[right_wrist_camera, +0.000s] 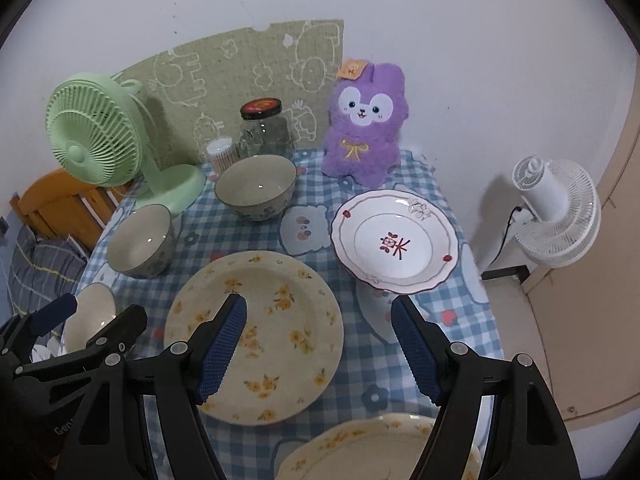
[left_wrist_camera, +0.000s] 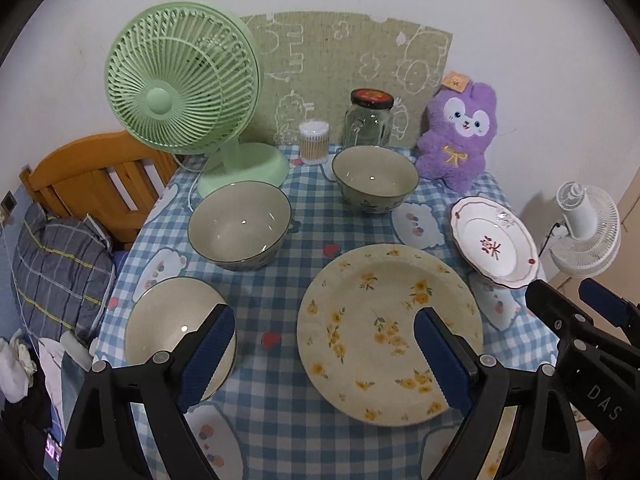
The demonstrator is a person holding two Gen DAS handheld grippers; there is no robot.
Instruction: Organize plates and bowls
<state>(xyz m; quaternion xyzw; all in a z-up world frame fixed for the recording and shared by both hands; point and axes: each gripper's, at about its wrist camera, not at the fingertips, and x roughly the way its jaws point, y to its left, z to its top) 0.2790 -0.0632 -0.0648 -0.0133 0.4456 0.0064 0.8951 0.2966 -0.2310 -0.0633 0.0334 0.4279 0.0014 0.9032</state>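
- Left wrist view: the left gripper (left_wrist_camera: 324, 344) hung above the counter (left_wrist_camera: 272, 432) with its jaws wide apart and nothing between them.
- Just under its left finger sat the nearest bowl (left_wrist_camera: 172, 328), upright and empty; ahead and slightly left stood a second bowl (left_wrist_camera: 239, 226), and farther ahead, a little right of centre, a third bowl (left_wrist_camera: 374, 178). The three stood apart, so none was nested yet.
- Under its right finger lay the yellow-flowered plate (left_wrist_camera: 384, 332), flat on the checked cloth; farther right, near the counter's edge, lay the white plate (left_wrist_camera: 494, 242) with a red character.
- Behind the bowls stood a green fan (left_wrist_camera: 180, 80), a cotton-swab tub (left_wrist_camera: 314, 140), a glass jar (left_wrist_camera: 370, 122) and a purple plush (left_wrist_camera: 460, 136), all against the wall and probably out of the work.
- Right wrist view: the right gripper (right_wrist_camera: 318, 348) was also spread open and empty, its left finger over the flowered plate (right_wrist_camera: 280, 320), the white plate (right_wrist_camera: 394, 246) ahead and to its right.
- A second flowered plate (right_wrist_camera: 360, 448) showed at the bottom edge, close beneath that gripper.
- Judged from this spread, stacking like with like had not begun; each gripper seemed poised over the ware nearest it.
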